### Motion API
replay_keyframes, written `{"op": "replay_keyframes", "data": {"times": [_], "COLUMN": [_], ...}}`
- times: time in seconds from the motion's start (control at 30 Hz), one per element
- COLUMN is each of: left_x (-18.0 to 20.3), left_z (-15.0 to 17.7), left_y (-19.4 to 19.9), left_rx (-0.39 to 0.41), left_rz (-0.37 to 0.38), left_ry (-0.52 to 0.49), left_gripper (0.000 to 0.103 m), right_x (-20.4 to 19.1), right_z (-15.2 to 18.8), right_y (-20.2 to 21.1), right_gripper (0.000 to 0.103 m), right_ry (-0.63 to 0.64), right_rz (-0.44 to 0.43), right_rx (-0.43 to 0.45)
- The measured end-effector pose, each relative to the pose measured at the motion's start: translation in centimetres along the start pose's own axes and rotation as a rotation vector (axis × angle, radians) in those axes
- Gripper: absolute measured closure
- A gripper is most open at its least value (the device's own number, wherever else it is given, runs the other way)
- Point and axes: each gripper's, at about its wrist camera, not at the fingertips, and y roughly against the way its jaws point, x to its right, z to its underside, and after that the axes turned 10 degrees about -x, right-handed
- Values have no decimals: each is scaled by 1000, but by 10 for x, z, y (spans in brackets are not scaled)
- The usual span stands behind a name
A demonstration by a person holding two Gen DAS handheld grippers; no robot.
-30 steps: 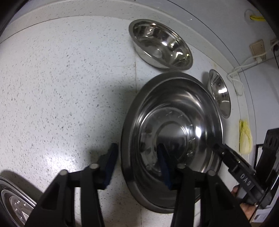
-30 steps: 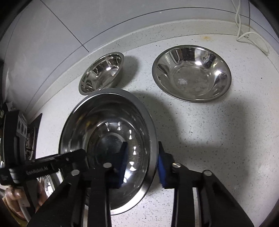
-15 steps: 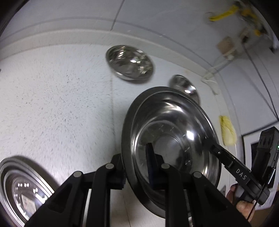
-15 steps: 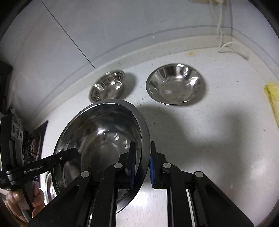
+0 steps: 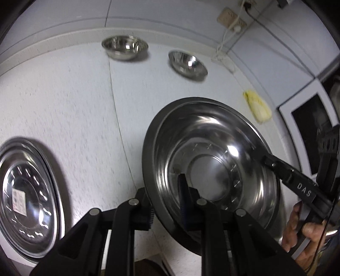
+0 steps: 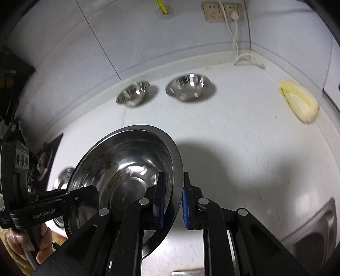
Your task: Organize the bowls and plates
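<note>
A large steel plate (image 5: 212, 152) is held between both grippers, lifted off the white counter. My left gripper (image 5: 165, 210) is shut on its near left rim. My right gripper (image 6: 173, 199) is shut on its right rim; the plate (image 6: 127, 169) tilts up in the right wrist view. A second steel plate (image 5: 25, 195) lies flat on the counter at the left, also low left in the right wrist view (image 6: 62, 176). Two steel bowls stand by the back wall: one (image 5: 124, 47) left, one (image 5: 188, 64) right; they also show in the right wrist view (image 6: 132, 95) (image 6: 188, 86).
A yellow cloth (image 5: 257, 108) (image 6: 299, 106) lies on the counter at the right. A white cable (image 6: 235, 38) hangs from wall sockets (image 6: 223, 11) to the counter corner. A steel sink edge (image 6: 314, 229) is at lower right. A dark stove area (image 5: 314, 131) borders the counter.
Both grippers have lifted the large plate higher and pulled back from the wall; the bowls look smaller and farther. The second plate at the left has come further into view.
</note>
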Motion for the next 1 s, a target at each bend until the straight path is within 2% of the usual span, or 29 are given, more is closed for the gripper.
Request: {"op": "replay_keyframes", "data": {"times": [0.13, 0.3, 0.43, 0.57, 0.67, 0.73, 0.87, 1.0], "left_x": [-2, -7, -9, -15, -10, -12, -24, -30], "left_z": [12, 15, 16, 15, 15, 14, 13, 3], "left_y": [-22, -40, -48, -51, -44, -36, -15, 2], "left_rx": [-1, -12, -20, -35, 0, 22, 80, 118], "left_rz": [-40, -50, -53, -40, -82, -102, -121, -118], "left_ry": [-7, -4, -1, 7, -34, -43, -33, -15], "left_gripper": [85, 85, 85, 84, 84, 84, 82, 81], "right_x": [17, 32, 32, 34, 35, 38, 44, 51], "right_z": [20, 32, 35, 36, 35, 34, 23, -5], "right_y": [-24, -47, -55, -56, -56, -52, -34, -15], "right_gripper": [91, 91, 91, 90, 90, 85, 59, 58], "right_ry": [-34, -65, -68, -79, -80, -87, -80, -66], "right_rz": [-3, -14, -9, -44, -57, -67, -23, -1], "right_rx": [-56, -93, -99, -100, -77, -70, -21, 27]}}
